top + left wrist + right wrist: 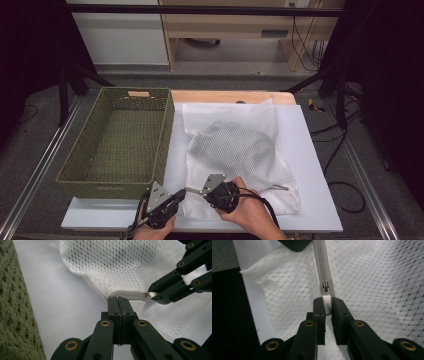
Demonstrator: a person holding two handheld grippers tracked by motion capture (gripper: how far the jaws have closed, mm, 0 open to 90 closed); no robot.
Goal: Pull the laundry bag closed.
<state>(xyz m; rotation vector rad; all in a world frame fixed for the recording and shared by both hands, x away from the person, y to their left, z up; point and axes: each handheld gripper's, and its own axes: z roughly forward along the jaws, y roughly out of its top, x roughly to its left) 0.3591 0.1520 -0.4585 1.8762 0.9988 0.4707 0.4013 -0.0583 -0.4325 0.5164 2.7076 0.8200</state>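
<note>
A white mesh bag point(240, 165) with a dark garment point(235, 140) inside lies on the white table top point(310, 170). Its grey zipper point(323, 265) runs along the near edge. My left gripper point(119, 299) is shut on the end of the zipper tape point(130, 293) at the bag's corner; in the high view it point(183, 193) points right. My right gripper point(327, 301) is shut on the white pull tab point(327, 306) just behind the metal slider point(325, 288). In the high view the right gripper point(192, 190) points left, its tips close to the left one's.
A green woven basket point(165, 140), with nothing in it, stands to the left of the bag, its wall point(15, 315) close beside my left gripper. The table's front edge runs just under both hands. Dark frame posts and cables flank the table.
</note>
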